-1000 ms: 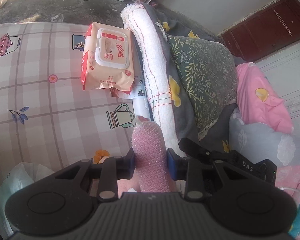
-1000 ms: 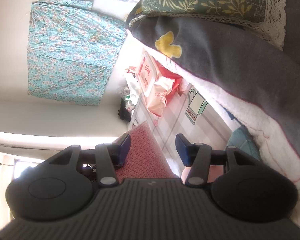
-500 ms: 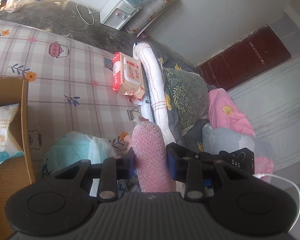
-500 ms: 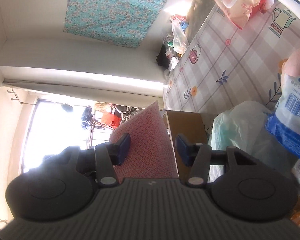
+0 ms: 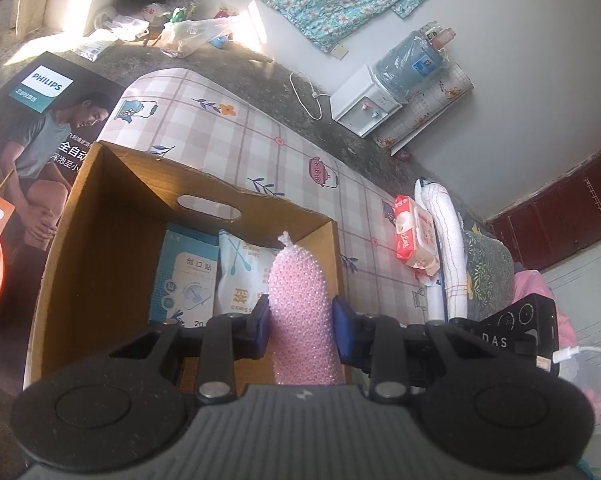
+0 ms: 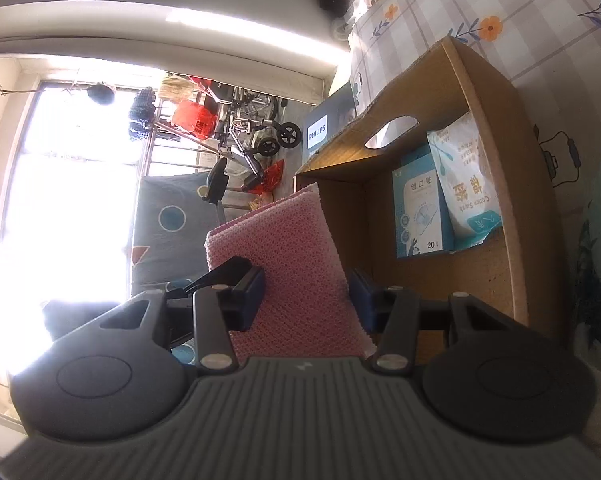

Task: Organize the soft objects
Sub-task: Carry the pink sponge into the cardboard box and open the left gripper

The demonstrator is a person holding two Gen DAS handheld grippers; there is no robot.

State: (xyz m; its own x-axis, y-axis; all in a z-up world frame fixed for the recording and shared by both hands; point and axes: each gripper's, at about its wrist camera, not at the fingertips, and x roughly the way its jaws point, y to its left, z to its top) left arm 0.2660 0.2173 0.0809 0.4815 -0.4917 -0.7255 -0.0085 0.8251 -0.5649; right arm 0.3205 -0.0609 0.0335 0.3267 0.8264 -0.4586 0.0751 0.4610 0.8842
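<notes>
- The left gripper (image 5: 300,326) pinches a pink beaded scrubber (image 5: 300,320), which has swung from beside the bedding to over the cardboard box (image 5: 112,216), ready to drop.
- The right gripper (image 6: 306,292) pinches a pink cloth (image 6: 288,268) just beside the box.
- Inside the box: a plaster pack (image 5: 186,276) and a cotton swab bag (image 5: 240,272).

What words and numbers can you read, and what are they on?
"PHILIPS": dark box on the floor; its Chinese lines are partly cut off.
"Cotton Swab": white packet in the cardboard box.
"创口贴" and "20": blue packet beside it.
"DAS": black device by the left gripper.
Red wipes pack: too blurred.
</notes>
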